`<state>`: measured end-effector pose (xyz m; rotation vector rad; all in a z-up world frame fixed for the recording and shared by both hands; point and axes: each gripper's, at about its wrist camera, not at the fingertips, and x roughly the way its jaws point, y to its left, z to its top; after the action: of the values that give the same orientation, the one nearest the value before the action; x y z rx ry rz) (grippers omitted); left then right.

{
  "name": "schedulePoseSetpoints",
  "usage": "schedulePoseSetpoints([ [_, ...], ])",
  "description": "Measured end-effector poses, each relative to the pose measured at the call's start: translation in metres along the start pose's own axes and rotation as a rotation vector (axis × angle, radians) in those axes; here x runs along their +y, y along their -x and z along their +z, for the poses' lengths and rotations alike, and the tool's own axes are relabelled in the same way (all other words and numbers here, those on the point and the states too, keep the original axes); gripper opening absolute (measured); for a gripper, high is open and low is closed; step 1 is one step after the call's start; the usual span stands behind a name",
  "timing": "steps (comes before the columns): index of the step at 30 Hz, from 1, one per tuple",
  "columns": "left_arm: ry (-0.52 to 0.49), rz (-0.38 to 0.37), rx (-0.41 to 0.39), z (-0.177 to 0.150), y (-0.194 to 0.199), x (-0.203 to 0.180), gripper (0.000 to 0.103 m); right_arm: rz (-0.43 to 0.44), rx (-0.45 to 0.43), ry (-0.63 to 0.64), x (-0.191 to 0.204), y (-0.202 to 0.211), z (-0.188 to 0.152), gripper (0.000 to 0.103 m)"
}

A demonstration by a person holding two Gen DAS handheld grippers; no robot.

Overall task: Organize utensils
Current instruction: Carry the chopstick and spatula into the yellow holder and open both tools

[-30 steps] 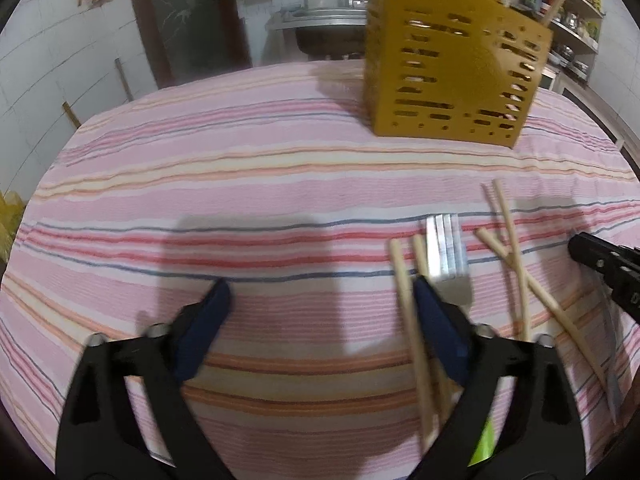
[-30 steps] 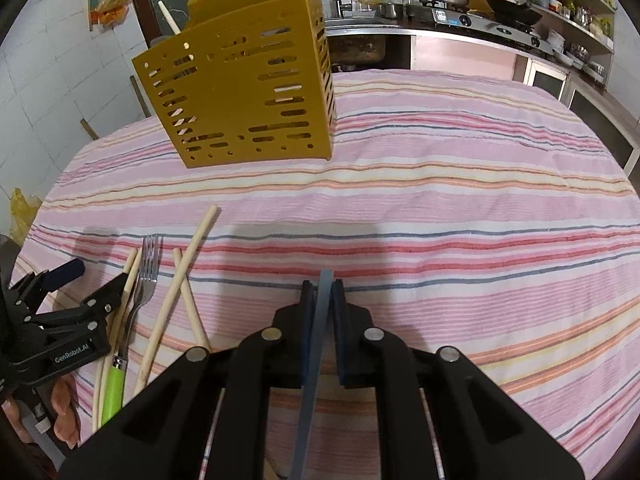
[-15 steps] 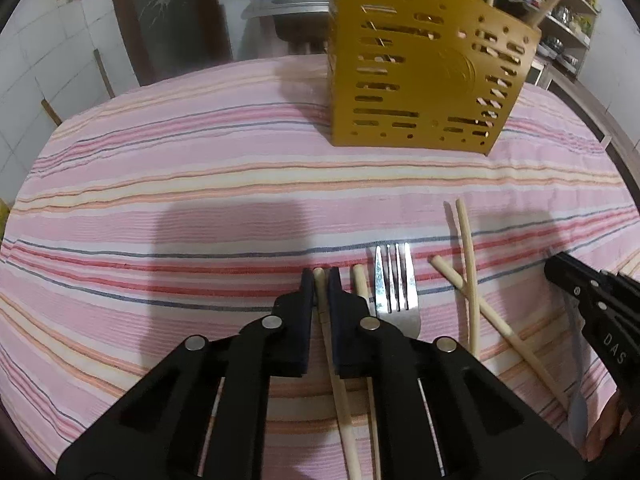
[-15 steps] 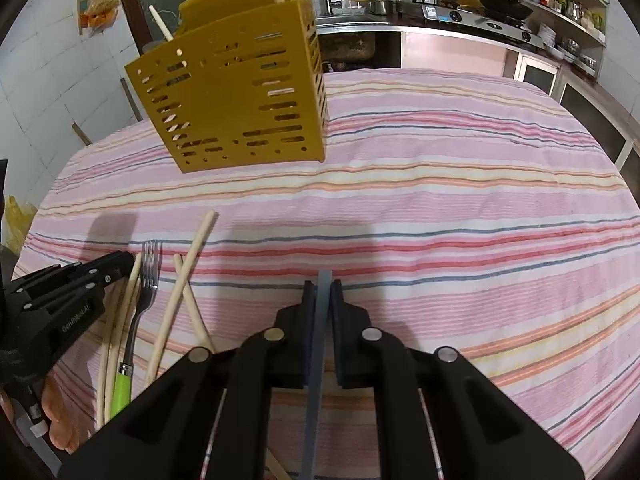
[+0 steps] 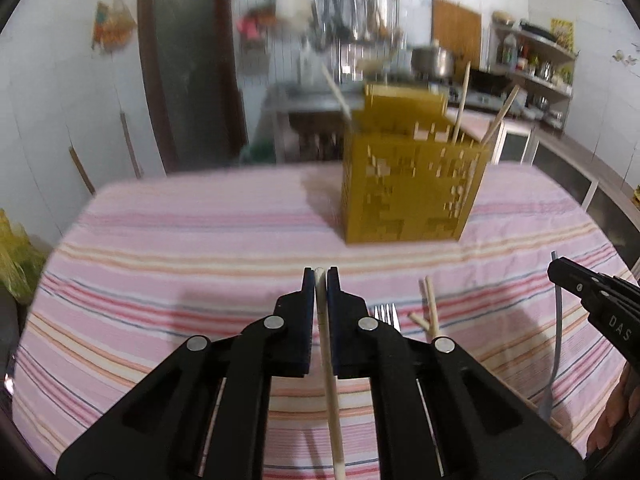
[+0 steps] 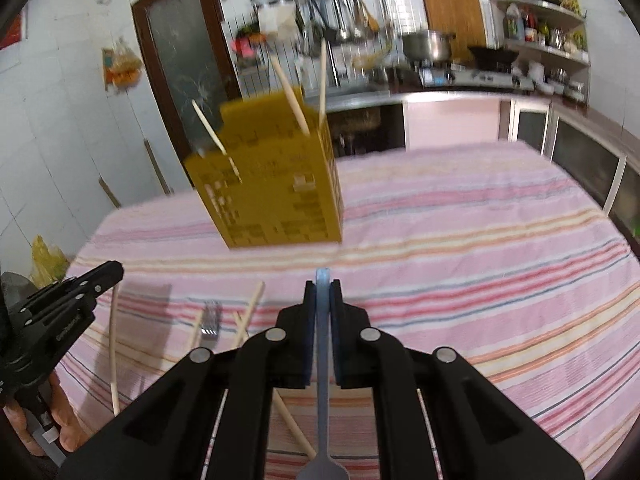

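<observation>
Left claw (image 5: 321, 276) is clamped on a wooden chopstick (image 5: 330, 376), held above the striped desk (image 5: 180, 248); right claw (image 6: 322, 286) is clamped on the handle of a blue-grey utensil (image 6: 322, 380), head hidden behind the claw so its type is unclear. A fork (image 5: 385, 314) and loose chopsticks (image 5: 431, 312) lie on the desk between the two claws. The yellow slotted holder (image 5: 408, 188) stands further back on the desk with a few chopsticks already sticking out of it.
</observation>
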<state>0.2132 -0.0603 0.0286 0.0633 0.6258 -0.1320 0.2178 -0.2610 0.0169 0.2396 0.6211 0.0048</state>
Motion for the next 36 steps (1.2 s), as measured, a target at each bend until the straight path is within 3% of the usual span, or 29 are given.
schedulePoseSetpoints([
  [13,0.034,0.011,-0.250,0.016,0.073,0.018,0.004,-0.006,-0.244,0.062,0.017,0.050,0.004,0.007],
  [25,0.058,0.009,-0.331,0.034,0.083,0.027,0.004,-0.006,-0.334,0.073,0.027,0.061,0.022,0.007],
  [31,0.037,-0.012,-0.431,0.072,0.099,0.018,0.004,0.005,-0.406,0.077,0.038,0.072,0.056,0.007],
  [36,0.031,-0.040,-0.532,0.125,0.112,0.007,0.004,0.018,-0.487,0.080,0.052,0.076,0.108,0.007],
])
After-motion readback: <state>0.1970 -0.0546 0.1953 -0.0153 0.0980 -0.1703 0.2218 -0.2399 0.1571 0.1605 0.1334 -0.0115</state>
